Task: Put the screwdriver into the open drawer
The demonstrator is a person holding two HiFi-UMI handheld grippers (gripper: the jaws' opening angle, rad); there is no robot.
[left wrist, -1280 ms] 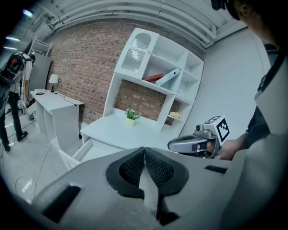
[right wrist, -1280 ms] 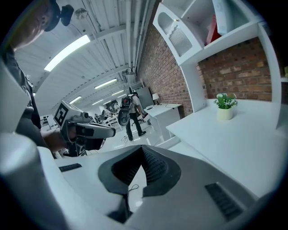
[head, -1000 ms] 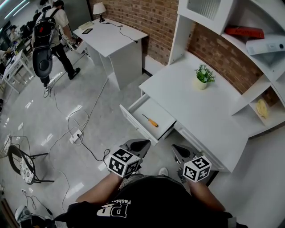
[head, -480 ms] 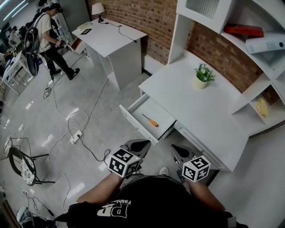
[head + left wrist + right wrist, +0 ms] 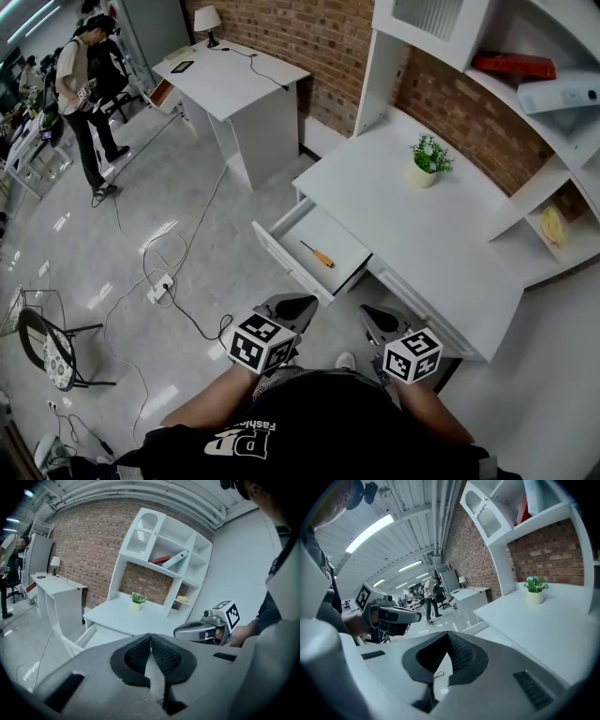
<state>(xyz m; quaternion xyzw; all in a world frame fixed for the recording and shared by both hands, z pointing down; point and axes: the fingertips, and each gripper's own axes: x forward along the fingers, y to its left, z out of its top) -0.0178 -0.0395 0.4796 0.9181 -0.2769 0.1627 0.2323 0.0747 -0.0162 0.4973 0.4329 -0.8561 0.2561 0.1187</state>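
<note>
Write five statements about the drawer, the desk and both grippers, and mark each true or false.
The screwdriver lies in the open drawer. True.
The left gripper holds the screwdriver. False: its jaws are shut on nothing.
A potted plant stands on the desk. True.
The right gripper is open. False: it is shut and empty.
The red book lies on the desk. False: it is on a shelf above.

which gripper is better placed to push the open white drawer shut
Left, probably: the left gripper, shut, points at the front panel of the open white drawer, just short of it; the right gripper, also shut, sits off to its side.
</note>
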